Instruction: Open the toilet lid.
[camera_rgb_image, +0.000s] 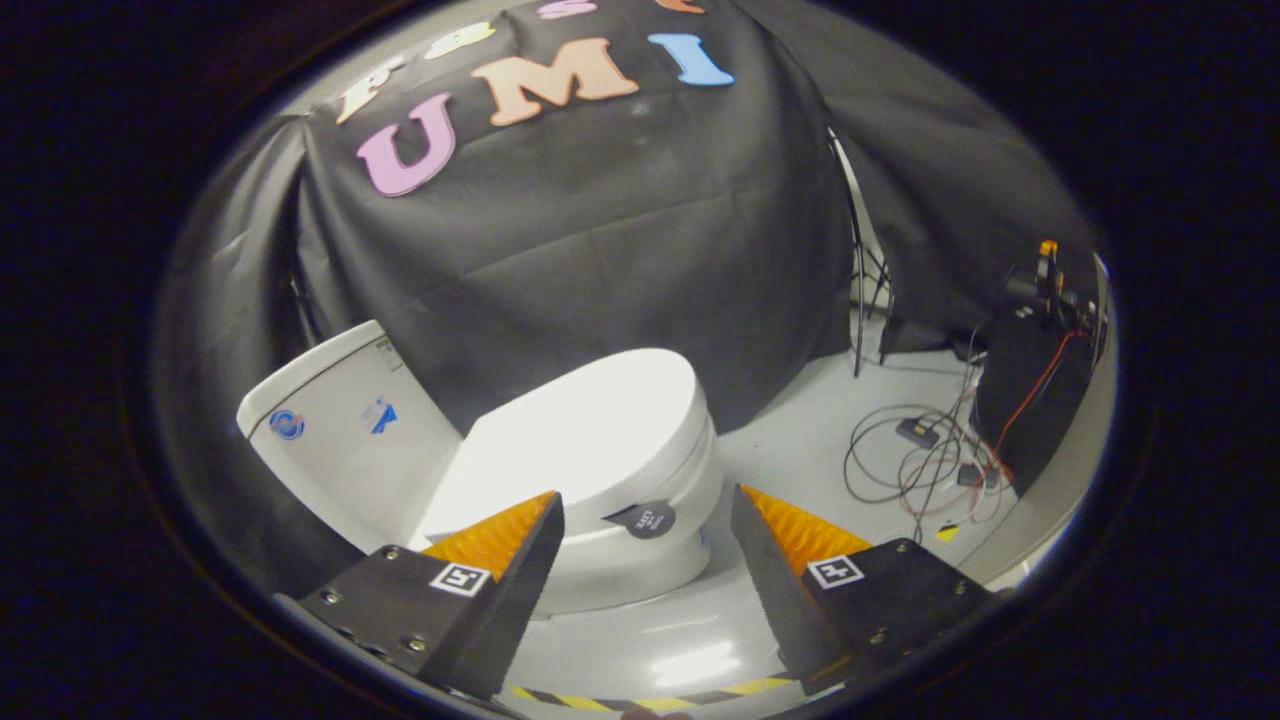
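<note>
The gripper (645, 510) is hanging open before the closed toilet lid (590, 430) — tank (340, 430) behind, cables (925, 460) lying aside.

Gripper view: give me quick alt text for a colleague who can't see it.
A white toilet with its lid closed sits just ahead of the open tongs, which touch nothing. A small dark round tab sticks out at the lid's front edge between the fingers. Loose cables lie on the grey floor to the side.

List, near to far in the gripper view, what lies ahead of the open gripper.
Gripper, fingers apart and holding nothing → round dark tab at the lid's front → closed toilet lid → tank → black cloth wall.
</note>
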